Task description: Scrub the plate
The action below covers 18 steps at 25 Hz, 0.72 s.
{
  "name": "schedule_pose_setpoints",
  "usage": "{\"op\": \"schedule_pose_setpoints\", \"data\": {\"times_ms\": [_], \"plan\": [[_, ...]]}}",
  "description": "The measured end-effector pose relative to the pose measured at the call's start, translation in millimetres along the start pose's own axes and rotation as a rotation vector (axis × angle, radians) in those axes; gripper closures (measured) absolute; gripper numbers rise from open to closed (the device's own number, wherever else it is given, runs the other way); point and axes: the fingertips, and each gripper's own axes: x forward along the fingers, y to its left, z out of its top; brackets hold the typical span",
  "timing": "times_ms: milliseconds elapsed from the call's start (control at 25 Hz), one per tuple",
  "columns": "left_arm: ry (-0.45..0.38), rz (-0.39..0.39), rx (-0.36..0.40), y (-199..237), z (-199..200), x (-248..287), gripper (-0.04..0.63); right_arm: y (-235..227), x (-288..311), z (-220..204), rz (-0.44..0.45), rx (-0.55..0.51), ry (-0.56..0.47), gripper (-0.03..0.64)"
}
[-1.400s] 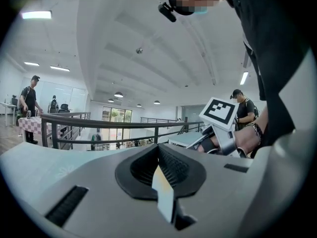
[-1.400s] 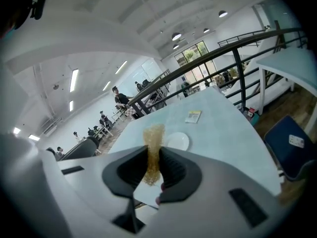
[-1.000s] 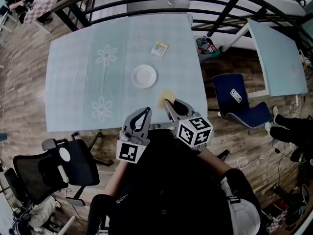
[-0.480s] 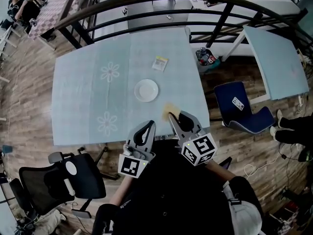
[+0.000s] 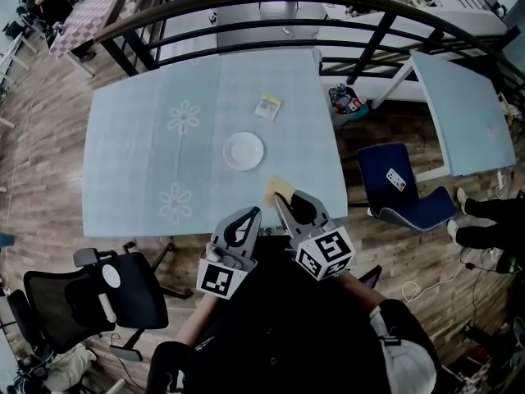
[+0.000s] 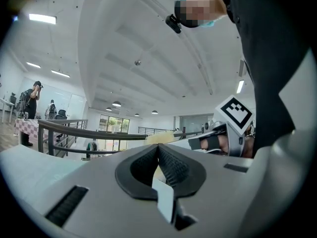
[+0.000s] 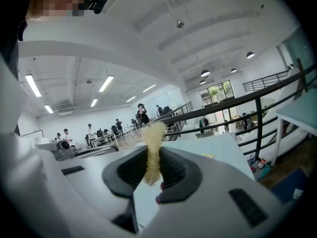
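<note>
My right gripper (image 7: 151,161) is clamped on a yellow sponge (image 7: 153,138). The jaws pinch its lower part and most of the pad stands free above them. My left gripper (image 6: 158,151) has its jaws pressed together with nothing between them. Both grippers sit at the near edge of the counter (image 5: 131,154), the left just short of that edge. The white plate (image 5: 244,151) lies flat on the pale blue cloth near the middle of the counter, apart from both grippers, and nothing holds it. A small packet (image 5: 268,107) lies beyond it. Scrubbing has not begun, by my assessment. The first risk is that the plate is unrestrained on a smooth cloth, so a sideways stroke may push it along or spin it instead of cleaning it, unless the left gripper steadies the rim. The second is that the sponge is held by a narrow strip, so downward pressure may fold it or pull it out of the jaws. The third is that a hard jaw tip may strike the plate if the pad buckles. The cloth may also bunch under a dragging load.
</note>
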Motion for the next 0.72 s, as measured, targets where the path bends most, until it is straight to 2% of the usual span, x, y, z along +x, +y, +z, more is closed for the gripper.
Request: {"op": "schedule_pose_setpoints", "data": {"times_ms": [360, 720], "plan": [[0.010, -0.023, -0.003, -2.3, -2.9, 5.0, 0.581, 3.5, 2.0, -4.6, -0.007, -0.051, 0.030, 0.558], [0.014, -0.029, -0.008, -6.4, -2.5, 7.7, 0.581, -0.3, -1.7, -4.7, -0.015, -0.041, 0.035, 0.558]]}}
